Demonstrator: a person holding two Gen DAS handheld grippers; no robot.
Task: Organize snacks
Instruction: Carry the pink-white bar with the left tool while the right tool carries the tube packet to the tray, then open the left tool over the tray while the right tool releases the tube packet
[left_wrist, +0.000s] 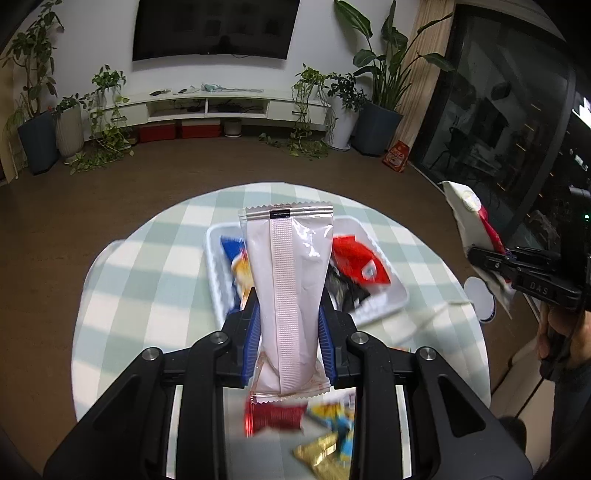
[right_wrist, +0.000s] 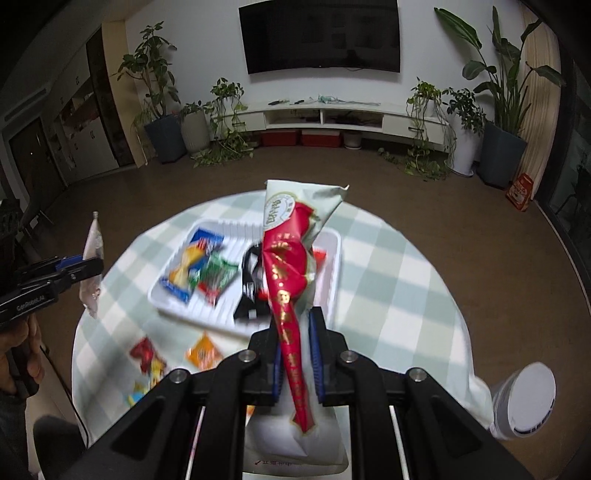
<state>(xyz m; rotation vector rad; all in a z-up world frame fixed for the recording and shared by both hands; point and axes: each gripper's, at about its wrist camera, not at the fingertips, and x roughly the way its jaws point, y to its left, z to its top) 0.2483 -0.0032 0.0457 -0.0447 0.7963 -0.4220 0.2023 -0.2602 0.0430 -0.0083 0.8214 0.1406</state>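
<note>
- Two grippers are in play, each clamped on one snack and held above the round table (left_wrist: 155, 258) with its green-and-white check cloth.
- The left gripper (left_wrist: 290, 306) squeezes a single white packet (left_wrist: 288, 280) between its blue pads (left_wrist: 253, 332). The packet stands upright with its back seam facing the camera, a ribbed pale strip running its whole length, a zigzag-cut top edge and a thin dark band just under it.
- The right gripper (right_wrist: 295, 332) pinches one pale packet with a red ribbon design (right_wrist: 291, 266) carrying gold characters. The packet is twisted narrow where the pads meet it and fans out wider at the top, tilting over the tray.
- One white tray (right_wrist: 325, 291) sits near the middle of the table. In the right wrist view it holds about four snacks: a blue and yellow packet (right_wrist: 188, 266), a green and red packet (right_wrist: 216, 275), a black packet (right_wrist: 251, 280) and a red one mostly hidden behind the held packet.
- Loose on the cloth near the tray lie several small snacks, blurred: in the left wrist view a dark red packet (left_wrist: 277, 415), a yellow-blue one (left_wrist: 336, 421) and a gold one (left_wrist: 321, 454).
- One white round container (right_wrist: 528, 398) stands beside the table's right edge.
</note>
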